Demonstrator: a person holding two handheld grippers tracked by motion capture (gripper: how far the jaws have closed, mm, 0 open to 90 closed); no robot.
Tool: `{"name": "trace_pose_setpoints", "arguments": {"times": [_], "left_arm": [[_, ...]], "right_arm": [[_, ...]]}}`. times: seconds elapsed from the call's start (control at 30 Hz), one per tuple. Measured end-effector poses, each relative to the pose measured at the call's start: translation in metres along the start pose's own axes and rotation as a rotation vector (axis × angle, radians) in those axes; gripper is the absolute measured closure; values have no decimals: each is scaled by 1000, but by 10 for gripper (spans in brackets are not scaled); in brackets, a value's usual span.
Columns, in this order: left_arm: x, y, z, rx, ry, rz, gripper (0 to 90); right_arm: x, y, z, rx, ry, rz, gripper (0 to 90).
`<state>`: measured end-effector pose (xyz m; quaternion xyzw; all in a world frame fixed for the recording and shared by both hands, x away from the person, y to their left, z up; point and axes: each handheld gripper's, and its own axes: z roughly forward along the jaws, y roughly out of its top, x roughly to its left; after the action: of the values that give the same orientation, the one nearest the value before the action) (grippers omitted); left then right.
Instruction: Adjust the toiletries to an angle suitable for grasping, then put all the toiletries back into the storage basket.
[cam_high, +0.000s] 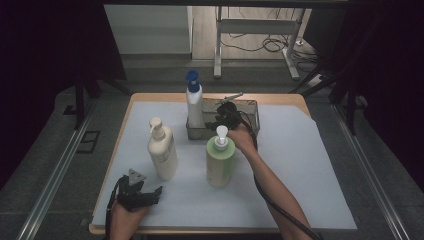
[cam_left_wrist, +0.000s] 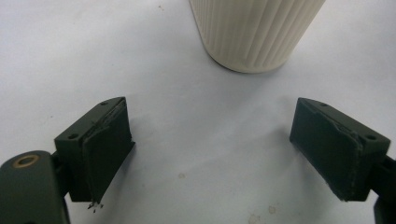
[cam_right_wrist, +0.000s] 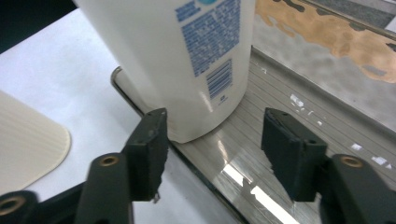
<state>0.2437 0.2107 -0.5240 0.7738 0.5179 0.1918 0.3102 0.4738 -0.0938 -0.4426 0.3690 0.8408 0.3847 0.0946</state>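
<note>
High view first: the bench (cam_high: 300, 165), under its white sheet, carries a metal tray (cam_high: 252, 107) at the far middle, and in the tray's left end stands the white bottle with the blue cap (cam_high: 194, 102). Nearer me, on the sheet, stand a green pump bottle (cam_high: 220, 160) and, to its left, a cream pump bottle (cam_high: 162, 150) (ribbed sides). My right claw (cam_right_wrist: 212, 140) sits at the tray just behind the green bottle, jaws apart with the blue-capped bottle's base just beyond them, unpinched. My left claw (cam_left_wrist: 210, 149) rests low near the bench's near left corner, jaws wide open on nothing, the cream bottle just ahead.
</note>
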Motion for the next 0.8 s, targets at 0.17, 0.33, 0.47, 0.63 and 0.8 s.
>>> {"name": "trace_pose_setpoints", "arguments": {"times": [0.17, 0.33, 0.47, 0.63, 0.8], "left_arm": [[0, 0, 0, -1, -1, 0, 123], [0, 0, 0, -1, 0, 0, 123], [0, 0, 0, -1, 0, 0, 122], [0, 0, 0, -1, -1, -1, 122], [0, 0, 0, -2, 0, 0, 122]], "right_arm": [[1, -1, -7, -21, -5, -2, 340], [1, -2, -15, -23, -16, -23, 319], [1, -4, -22, -30, -20, -30, 306], [2, -6, -31, -26, -24, -50, 278], [4, -11, -39, -23, -24, -65, 269]]}}
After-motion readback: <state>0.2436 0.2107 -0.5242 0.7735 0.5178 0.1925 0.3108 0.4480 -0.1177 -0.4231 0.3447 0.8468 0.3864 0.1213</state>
